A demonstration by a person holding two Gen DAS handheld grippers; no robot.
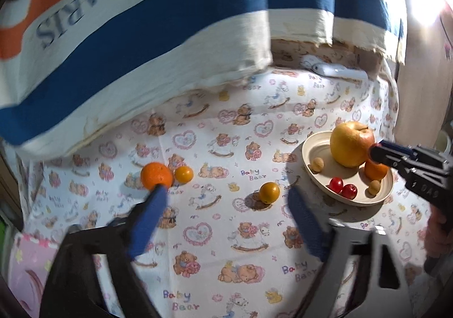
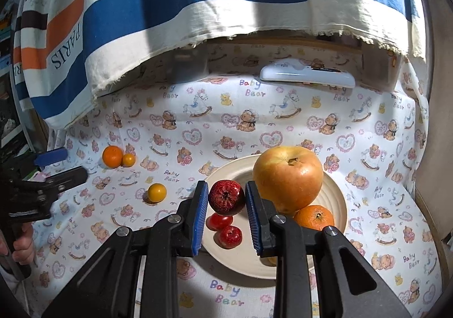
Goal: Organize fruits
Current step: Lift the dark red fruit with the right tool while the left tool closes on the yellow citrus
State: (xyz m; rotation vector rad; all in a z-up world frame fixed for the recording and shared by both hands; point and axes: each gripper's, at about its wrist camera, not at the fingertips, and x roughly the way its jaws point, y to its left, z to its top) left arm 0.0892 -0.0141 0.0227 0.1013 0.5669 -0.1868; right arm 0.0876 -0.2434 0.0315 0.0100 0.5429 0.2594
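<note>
My right gripper (image 2: 226, 187) is shut on a speckled red fruit (image 2: 226, 197), held just above the cream plate (image 2: 335, 196). On that plate sit a big yellow-red apple (image 2: 287, 176), an orange (image 2: 314, 217) and two small red fruits (image 2: 223, 228). My left gripper (image 1: 228, 192) stands open over the tablecloth. A small yellow-orange fruit (image 1: 269, 192) lies on the cloth just ahead of its right finger. A tangerine (image 1: 156, 175) sits at its left fingertip, with a smaller orange fruit (image 1: 183, 174) beside it. Two tan nuts (image 1: 316, 165) also lie on the plate (image 1: 314, 148).
A striped cloth printed PARIS (image 2: 181, 6) hangs over the back of the table. A white flat device (image 2: 307, 74) lies below it. The Baby Bear tablecloth (image 2: 198, 125) covers the surface. A pink item (image 1: 25, 261) sits at the near left. A hand (image 2: 22, 244) holds the left gripper.
</note>
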